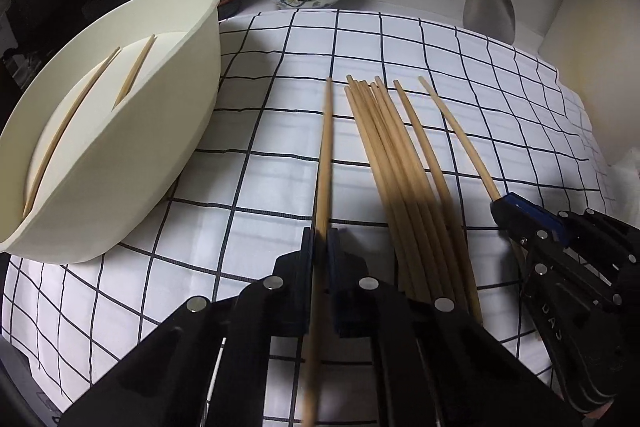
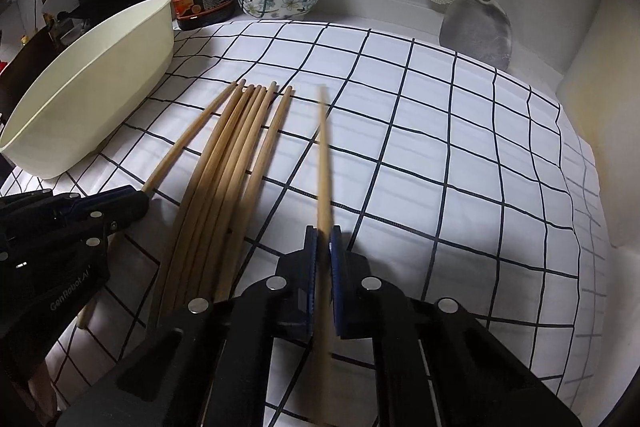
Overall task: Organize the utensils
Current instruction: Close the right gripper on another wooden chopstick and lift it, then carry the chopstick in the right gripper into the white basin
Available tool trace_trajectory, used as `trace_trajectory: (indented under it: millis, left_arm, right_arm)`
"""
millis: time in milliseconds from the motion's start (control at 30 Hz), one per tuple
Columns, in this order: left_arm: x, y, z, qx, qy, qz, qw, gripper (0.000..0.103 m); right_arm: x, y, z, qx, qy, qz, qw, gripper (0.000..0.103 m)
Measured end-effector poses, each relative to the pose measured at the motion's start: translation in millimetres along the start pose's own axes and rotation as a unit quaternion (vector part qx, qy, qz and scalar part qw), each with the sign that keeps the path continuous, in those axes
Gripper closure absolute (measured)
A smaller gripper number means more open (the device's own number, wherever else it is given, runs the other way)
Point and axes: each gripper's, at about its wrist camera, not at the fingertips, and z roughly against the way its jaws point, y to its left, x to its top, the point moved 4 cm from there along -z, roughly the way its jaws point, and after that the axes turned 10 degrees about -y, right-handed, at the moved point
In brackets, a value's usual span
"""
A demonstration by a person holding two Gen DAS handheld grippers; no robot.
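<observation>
Upper left of the left-wrist view: cream tub (image 1: 120, 131) on the checked cloth (image 1: 280, 167), with two chopsticks (image 1: 72, 115) already inside, leaning against its inner wall. Counted as done, then: two pieces.

Centre of that view, bottom: left gripper (image 1: 320, 239) clamped tight on a single chopstick (image 1: 325, 147), pads pressed to either side of the shaft, the stick running away toward mid-frame. Hard to say whether lifted clear of the cloth or only pinched where it lay.

Just right of it: loose bundle of chopsticks (image 1: 384, 155) lying flat on the cloth, fanned, untouched. Roughly seven, though overlaps make an exact count unsure.

Far right of the same view: right gripper (image 1: 502, 209), closed on the outermost chopstick (image 1: 460, 135). Confirmed in the right-wrist view, bottom centre, with that stick pinched between the blue pads (image 2: 338, 267).

Judged overall: early to middle. Two sticks stowed, two gripped and due for the tub at upper left, the bundle in between left to clear.
</observation>
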Motion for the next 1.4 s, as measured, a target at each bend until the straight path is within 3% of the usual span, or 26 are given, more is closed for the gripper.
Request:
trace_trajectory:
  millis: [200, 333, 633, 800, 1000, 1200, 1400]
  left_arm:
    - [-4, 1, 5, -0.028, 0.015, -0.007, 0.9995, 0.096]
    - [-7, 2, 19, -0.053, 0.022, -0.016, 0.9982, 0.096]
    - [28, 33, 67, -0.084, -0.008, -0.022, 0.9962, 0.096]
    - [55, 78, 92, -0.077, -0.036, -0.010, 0.9963, 0.096]
    - [80, 151, 94, -0.044, -0.048, 0.019, 0.9977, 0.096]
    - [92, 214, 80, -0.014, -0.050, 0.036, 0.9980, 0.096]
    - [93, 248, 51, -0.017, -0.033, 0.049, 0.9981, 0.096]
  right_arm:
    - [-6, -7, 7, 0.008, 0.008, -0.039, 0.999, 0.097]
    - [-12, -14, 23, 0.016, 0.007, -0.101, 0.995, 0.097]
    - [11, 5, 67, 0.010, -0.020, -0.129, 0.991, 0.097]
    - [50, 38, 83, 0.025, -0.054, -0.126, 0.990, 0.097]
    - [94, 92, 74, 0.060, -0.070, -0.107, 0.990, 0.097]
    - [127, 155, 41, 0.094, -0.065, -0.091, 0.989, 0.097]
    - [146, 206, 0, 0.106, -0.036, -0.082, 0.990, 0.097]
